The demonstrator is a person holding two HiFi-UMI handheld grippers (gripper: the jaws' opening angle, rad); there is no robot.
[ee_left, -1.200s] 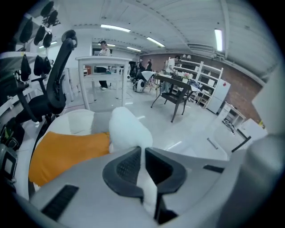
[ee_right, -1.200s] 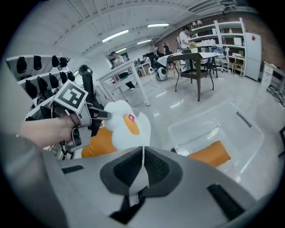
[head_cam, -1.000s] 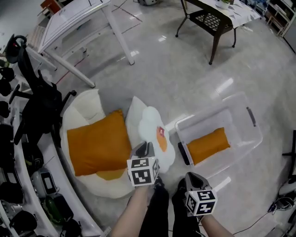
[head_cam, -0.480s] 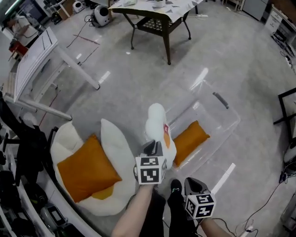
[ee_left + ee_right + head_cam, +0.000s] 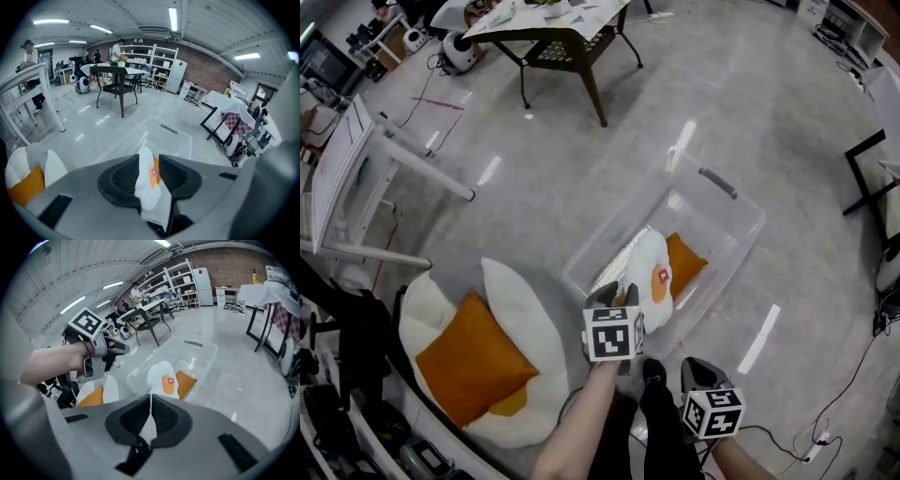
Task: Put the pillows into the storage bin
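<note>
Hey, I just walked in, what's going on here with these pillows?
A person with a gripper in each hand is filling the clear storage bin with pillows. The left gripper has just been opening its jaws above the bin. The fried-egg pillow, in line with their gap, looks released, landing against an orange pillow inside. The right gripper is shut and empty. A second orange pillow waits on a white cushion on the floor.

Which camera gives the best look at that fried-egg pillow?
The right gripper view: the fried-egg pillow faces that camera, so its white rim, orange yolk and small red tag all show plainly. The head view sees it from above, with its near end hidden. The left gripper view catches only an edge-on sliver.
</note>
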